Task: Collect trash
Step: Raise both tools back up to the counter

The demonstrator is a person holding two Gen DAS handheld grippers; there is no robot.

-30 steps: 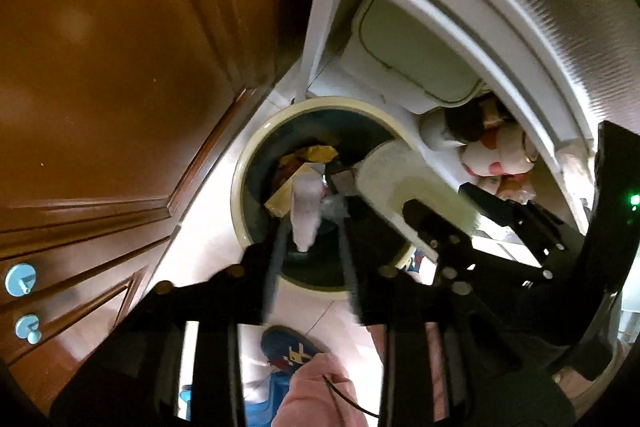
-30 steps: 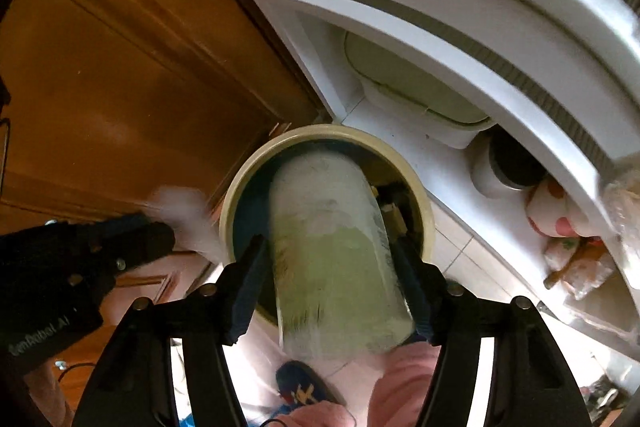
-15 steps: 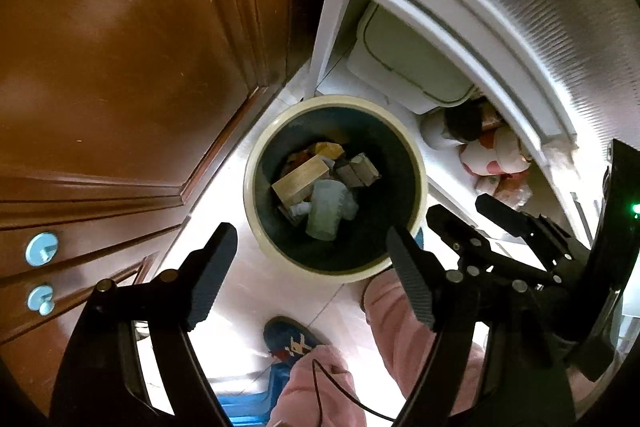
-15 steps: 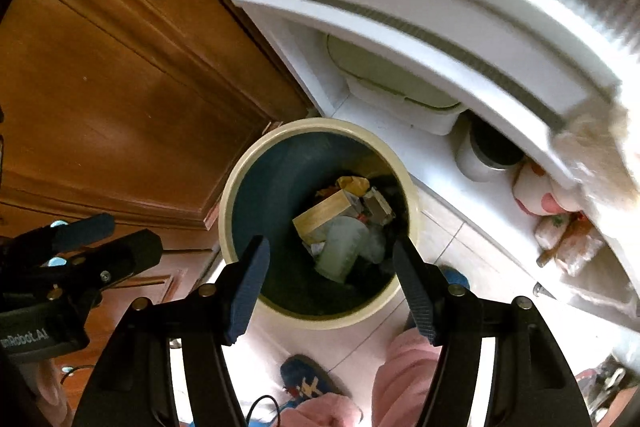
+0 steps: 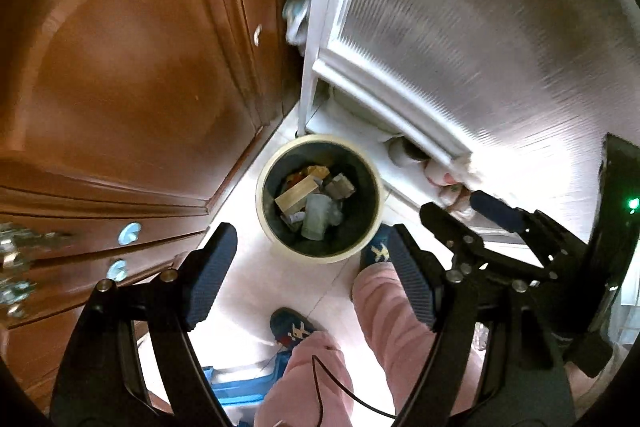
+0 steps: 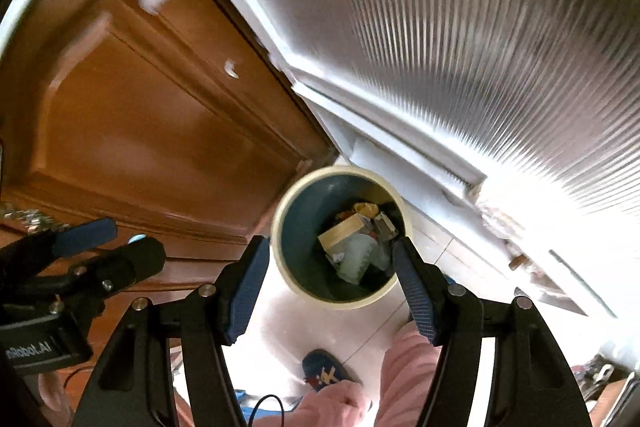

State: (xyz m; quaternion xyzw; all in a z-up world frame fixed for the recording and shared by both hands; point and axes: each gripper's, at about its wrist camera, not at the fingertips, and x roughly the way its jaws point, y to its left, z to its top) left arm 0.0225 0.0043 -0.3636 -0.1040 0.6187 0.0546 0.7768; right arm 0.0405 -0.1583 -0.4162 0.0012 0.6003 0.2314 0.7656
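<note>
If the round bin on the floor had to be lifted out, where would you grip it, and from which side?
Probably the cream rim of the bin on the near side, from above with one finger inside the wall. It stands upright and open-topped, that edge is bare, and the trash sits low. The wooden cabinet and white door frame crowd the far side.

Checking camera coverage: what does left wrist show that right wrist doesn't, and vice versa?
Left wrist only: two pale blue knobs on the wood drawers, and the right gripper, open. Right wrist only: the left gripper, open, and a white handle on the cabinet door. Both: the trash bin on the floor, holding a wooden block and a clear plastic container, plus pink trouser legs.
</note>
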